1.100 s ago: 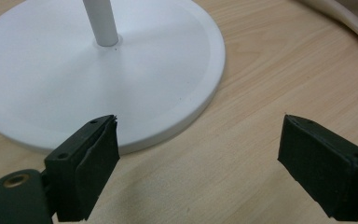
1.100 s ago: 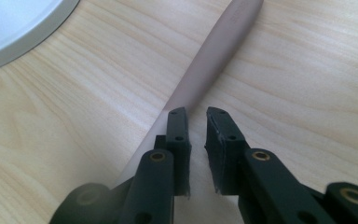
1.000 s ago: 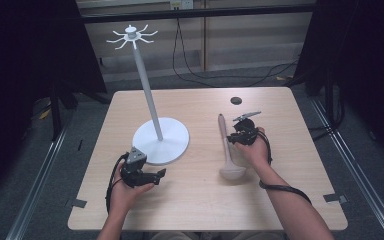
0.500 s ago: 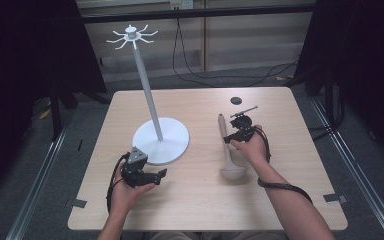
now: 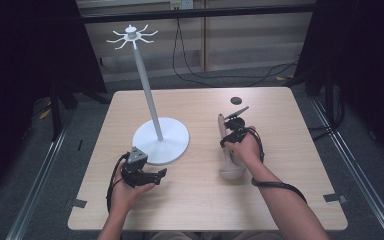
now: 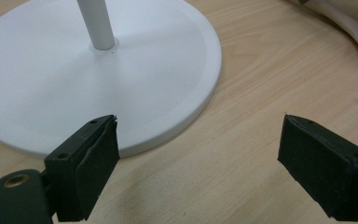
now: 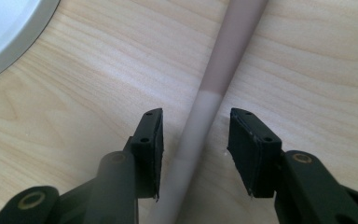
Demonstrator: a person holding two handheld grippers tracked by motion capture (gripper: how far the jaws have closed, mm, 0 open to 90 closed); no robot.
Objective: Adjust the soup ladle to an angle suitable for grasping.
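Note:
A beige long-handled spoon lies on the wooden table, bowl toward me. My right gripper straddles its handle. Its jaws have just been opening; the handle runs between them with a gap on each side, so the pads are off it. A white stand with a round base, a thin pole and a crown of hooks rises left of centre. Just in front of the base edge, my left gripper sits low over the table, open, with nothing between its pads.
A small black disc lies on the table behind the spoon. Cables run across the floor beyond the far edge. Metal rails flank the table on both sides.
The right gripper's jaws have spread apart from the spoon handle, which stays in place. The left hand and the stand have not moved.

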